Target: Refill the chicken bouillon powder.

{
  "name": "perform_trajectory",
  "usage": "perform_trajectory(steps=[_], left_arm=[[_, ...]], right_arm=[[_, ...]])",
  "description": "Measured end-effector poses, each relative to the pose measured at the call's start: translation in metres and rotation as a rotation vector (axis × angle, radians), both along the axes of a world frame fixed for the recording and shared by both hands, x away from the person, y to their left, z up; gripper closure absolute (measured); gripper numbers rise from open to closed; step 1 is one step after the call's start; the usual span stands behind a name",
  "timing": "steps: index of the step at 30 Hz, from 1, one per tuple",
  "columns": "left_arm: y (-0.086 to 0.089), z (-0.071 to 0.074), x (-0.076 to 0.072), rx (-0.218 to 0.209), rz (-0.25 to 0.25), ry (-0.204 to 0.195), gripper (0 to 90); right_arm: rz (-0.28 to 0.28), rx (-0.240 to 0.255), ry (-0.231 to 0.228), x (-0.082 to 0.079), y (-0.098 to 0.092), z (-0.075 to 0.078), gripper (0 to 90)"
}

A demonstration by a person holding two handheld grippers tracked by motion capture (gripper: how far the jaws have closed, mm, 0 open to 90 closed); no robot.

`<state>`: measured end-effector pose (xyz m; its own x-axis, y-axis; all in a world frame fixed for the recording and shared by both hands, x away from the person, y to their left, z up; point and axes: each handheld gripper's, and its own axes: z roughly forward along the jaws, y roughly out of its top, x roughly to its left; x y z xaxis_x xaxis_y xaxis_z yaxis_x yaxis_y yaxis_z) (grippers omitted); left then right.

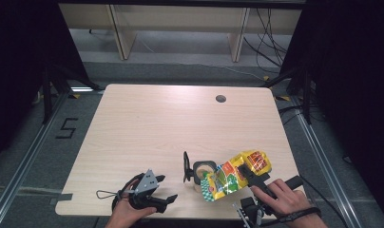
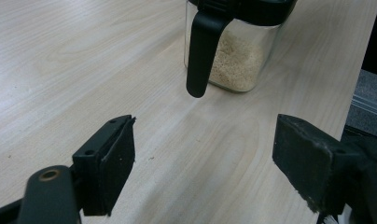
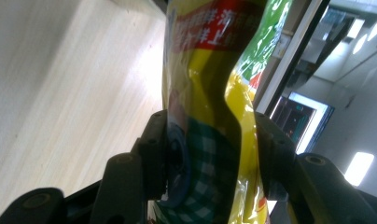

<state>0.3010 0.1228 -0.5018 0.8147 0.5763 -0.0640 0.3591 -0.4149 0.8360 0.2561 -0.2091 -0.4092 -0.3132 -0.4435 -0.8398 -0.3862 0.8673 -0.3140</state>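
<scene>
The right gripper (image 1: 249,172) clamps the yellow bag (image 1: 230,176) tilted over the open jar (image 1: 203,172), while the left gripper (image 1: 168,199), near-left of it, gapes wide on nothing.

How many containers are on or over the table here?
2. A clear jar with a black flip lid stands near the table's front edge; a yellow bag, clamped in the right claw, is tilted over it.

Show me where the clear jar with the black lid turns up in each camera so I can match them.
High view: the jar stands near the table's front edge, lid flipped open, just left of the yellow bag.
Left gripper view: jar at top centre, beyond the open jaws.
Right gripper view: no jar; the bag is clamped between the jaws.
Shared landmark: the pale wooden table.
</scene>
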Motion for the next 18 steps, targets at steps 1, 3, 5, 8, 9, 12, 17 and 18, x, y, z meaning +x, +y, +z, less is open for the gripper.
perform_trajectory(steps=[1, 3, 5, 8, 9, 12, 17, 18], left_arm=[[-0.0001, -0.0005, -0.0003, -0.006, 0.003, 0.001, 20.7], [0.0013, 0.0005, 0.0007, 0.018, 0.002, -0.001, 20.7], [-0.0002, -0.0002, -0.0003, -0.004, 0.003, 0.004, 20.7], [-0.0001, 0.0000, 0.0002, 0.000, 0.000, -0.001, 20.7], [-0.0001, 0.0001, -0.0002, -0.003, 0.005, 0.004, 20.7], [0.0017, 0.0008, 0.0010, 0.023, -0.006, -0.011, 20.8], [-0.0002, -0.0002, -0.0002, -0.001, 0.002, 0.001, 20.8], [0.0005, 0.0002, 0.0003, 0.010, 0.003, 0.001, 20.8]], right_arm=[[0.032, -0.013, -0.006, 0.0012, 0.0011, 0.0011, 54.6], [0.043, -0.009, -0.016, 0.0007, 0.0013, 0.0031, 54.6], [0.026, -0.010, -0.013, 0.0003, -0.0003, 0.0044, 54.6], [0.006, -0.009, -0.008, 0.0005, -0.0007, 0.0023, 54.7], [0.002, -0.017, -0.003, 0.0006, -0.0001, 0.0017, 54.9], [0.026, -0.011, -0.010, 0.0010, 0.0001, 0.0021, 55.0], [0.010, -0.002, -0.013, 0.0002, -0.0014, 0.0024, 55.1], [0.019, -0.006, -0.014, 0.0014, -0.0005, 0.0023, 55.2]])
